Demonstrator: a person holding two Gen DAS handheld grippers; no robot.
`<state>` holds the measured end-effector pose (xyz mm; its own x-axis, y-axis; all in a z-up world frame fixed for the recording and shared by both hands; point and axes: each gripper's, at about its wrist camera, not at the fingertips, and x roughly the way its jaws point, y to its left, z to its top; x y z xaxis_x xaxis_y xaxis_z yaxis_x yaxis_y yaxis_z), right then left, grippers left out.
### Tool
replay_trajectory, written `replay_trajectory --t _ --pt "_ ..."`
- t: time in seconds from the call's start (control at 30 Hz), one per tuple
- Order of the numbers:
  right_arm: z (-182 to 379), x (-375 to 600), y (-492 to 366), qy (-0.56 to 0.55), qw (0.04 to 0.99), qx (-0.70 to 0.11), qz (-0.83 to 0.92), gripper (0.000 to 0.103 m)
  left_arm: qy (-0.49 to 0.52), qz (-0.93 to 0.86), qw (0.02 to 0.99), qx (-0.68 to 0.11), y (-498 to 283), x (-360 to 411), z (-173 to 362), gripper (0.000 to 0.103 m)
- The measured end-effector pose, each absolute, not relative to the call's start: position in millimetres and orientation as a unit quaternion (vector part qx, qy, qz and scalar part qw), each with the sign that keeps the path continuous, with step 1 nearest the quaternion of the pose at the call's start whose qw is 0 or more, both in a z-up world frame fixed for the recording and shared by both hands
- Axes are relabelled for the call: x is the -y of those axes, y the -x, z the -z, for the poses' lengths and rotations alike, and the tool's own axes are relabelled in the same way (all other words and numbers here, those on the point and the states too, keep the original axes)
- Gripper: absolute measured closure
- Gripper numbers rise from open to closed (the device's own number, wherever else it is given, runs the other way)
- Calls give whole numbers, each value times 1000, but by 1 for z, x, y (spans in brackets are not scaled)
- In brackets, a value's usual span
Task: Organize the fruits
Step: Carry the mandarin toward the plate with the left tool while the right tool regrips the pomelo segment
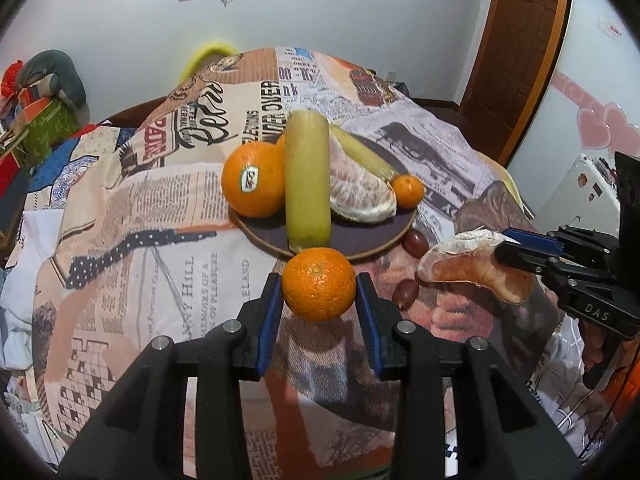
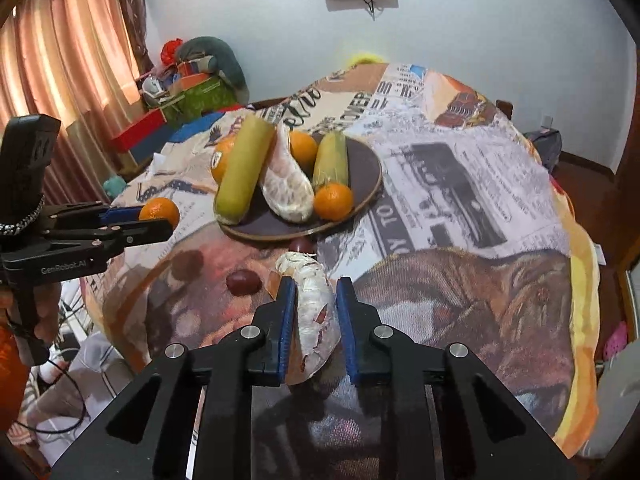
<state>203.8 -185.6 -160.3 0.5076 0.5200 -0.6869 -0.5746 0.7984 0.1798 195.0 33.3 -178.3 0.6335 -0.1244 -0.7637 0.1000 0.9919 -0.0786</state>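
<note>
your left gripper [image 1: 319, 308] is closed on a mandarin [image 1: 319, 283], both blue pads against its sides, held just off the near rim of the plate [image 1: 352, 240]. your right gripper [image 2: 312, 320] is clamped on a pomelo wedge [image 2: 316, 320], right of the plate and lower than its rim in the left view.

the plate is crowded — a stickered orange [image 1: 253, 178] at its left edge, a long yellow-green fruit [image 1: 307, 184] running to the near rim, a peeled pomelo piece [image 1: 358, 188], a second yellow-green fruit [image 1: 362, 152] behind it and a small mandarin [image 1: 407, 190] at the right rim. bare plate shows only along the near edge. two grapes [image 1: 416, 240] lie on the cloth [image 1: 140, 220] just beside the near-right rim, between plate and wedge.

readable print on the cloth left of the plate: "hill", "memoirs of a", "of pleasure". the right gripper reads "das", the left "genrobot.ai".
</note>
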Motion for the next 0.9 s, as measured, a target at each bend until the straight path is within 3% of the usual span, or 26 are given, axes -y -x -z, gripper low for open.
replay_trajectory --t 0.4,0.47,0.7,0.8,0.87,0.9 --pt "129 176 -224 34 886 -336 -319 87 13 51 918 -392 -217 -42 153 67" --pt "123 173 -229 31 887 -328 -324 102 11 50 920 -388 -221 -43 150 67" --pt "127 164 -238 46 879 -338 -333 102 17 49 919 -391 -231 -48 155 67" --pt "139 168 -238 53 876 -354 -323 100 16 50 916 -398 -232 -48 161 67" --pt "148 175 -238 55 874 -371 -310 92 18 51 914 -403 -232 -48 166 67" --pt "151 179 -238 51 874 -375 -305 82 19 51 913 -404 -232 -48 167 67"
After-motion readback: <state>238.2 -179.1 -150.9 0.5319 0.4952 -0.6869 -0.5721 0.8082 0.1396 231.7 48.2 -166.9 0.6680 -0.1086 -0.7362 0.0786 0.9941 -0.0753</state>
